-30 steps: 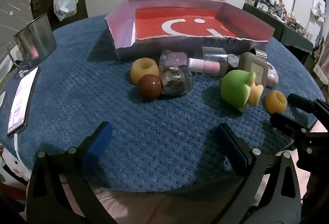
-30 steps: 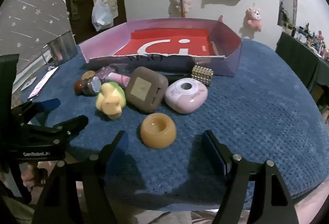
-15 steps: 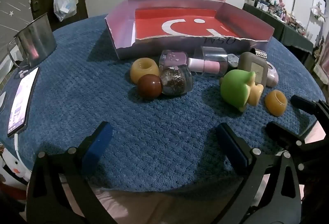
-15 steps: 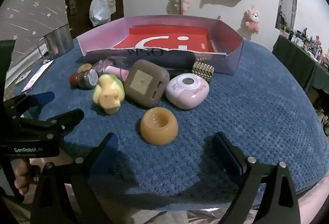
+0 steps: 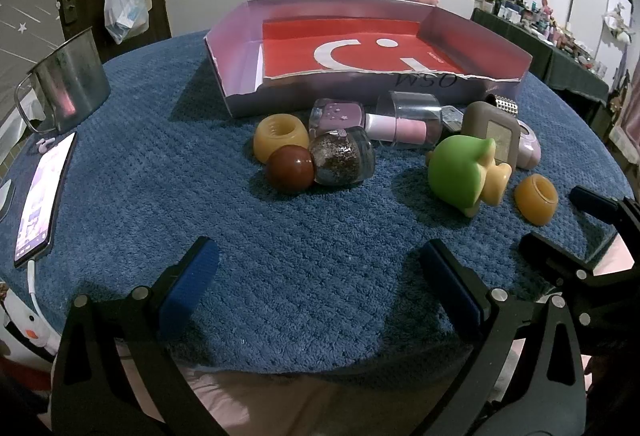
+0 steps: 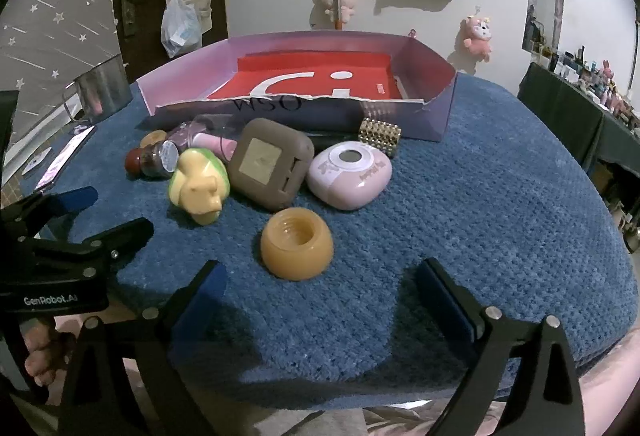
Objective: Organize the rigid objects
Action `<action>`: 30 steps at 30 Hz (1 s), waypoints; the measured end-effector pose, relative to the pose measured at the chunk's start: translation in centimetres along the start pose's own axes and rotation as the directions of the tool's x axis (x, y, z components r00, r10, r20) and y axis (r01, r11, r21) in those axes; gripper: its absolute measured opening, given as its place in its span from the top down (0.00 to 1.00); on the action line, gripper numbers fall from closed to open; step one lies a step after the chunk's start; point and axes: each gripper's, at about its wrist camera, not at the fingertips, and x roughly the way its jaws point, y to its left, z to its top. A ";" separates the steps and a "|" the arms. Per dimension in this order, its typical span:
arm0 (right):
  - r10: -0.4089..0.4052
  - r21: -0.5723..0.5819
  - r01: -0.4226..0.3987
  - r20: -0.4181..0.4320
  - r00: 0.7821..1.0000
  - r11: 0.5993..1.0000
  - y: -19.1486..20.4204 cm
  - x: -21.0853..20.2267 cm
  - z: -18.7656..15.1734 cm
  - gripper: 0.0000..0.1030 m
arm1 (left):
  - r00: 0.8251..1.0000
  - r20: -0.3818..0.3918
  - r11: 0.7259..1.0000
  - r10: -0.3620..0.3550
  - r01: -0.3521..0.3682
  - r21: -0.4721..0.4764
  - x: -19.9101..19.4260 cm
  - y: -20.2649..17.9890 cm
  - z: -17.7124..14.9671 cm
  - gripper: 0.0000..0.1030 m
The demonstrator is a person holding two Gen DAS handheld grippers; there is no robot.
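Small objects lie in a cluster before a lilac box with a red bottom, also in the right wrist view. An amber ring sits just ahead of my open, empty right gripper. Behind it are a green and yellow toy, a brown square case and a pink case. My left gripper is open and empty, well short of a brown ball, a glitter jar, another amber ring and a nail polish bottle.
The round table has a blue knit cover. A metal mug and a phone on a white cable lie at the left. A studded block sits by the box's front wall. The right gripper shows at the left view's right edge.
The right gripper has drawn back and risen a little, so the amber ring sits farther ahead of its fingers. The left gripper has barely moved.
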 end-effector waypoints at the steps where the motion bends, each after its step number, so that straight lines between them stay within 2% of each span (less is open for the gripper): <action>1: -0.013 -0.001 0.013 0.001 1.000 1.000 0.1 0.0 0.0 0.04 | 1.000 0.000 1.000 0.001 -0.001 0.000 0.0 0.0 0.0 0.00; 4: -0.047 -0.017 0.047 0.014 0.999 0.999 0.8 -0.1 0.0 0.04 | 1.000 -0.002 1.000 0.002 -0.002 -0.002 0.1 0.0 -0.2 0.00; 9: -0.023 0.011 0.023 0.003 1.000 1.000 0.2 0.1 -0.1 0.02 | 1.000 -0.004 1.000 0.003 -0.003 -0.002 0.0 -0.1 -0.2 0.00; 30: -0.027 0.003 0.027 0.001 1.000 1.000 0.4 0.0 -0.2 0.01 | 1.000 -0.004 1.000 0.003 -0.003 0.001 0.0 0.0 -0.1 0.00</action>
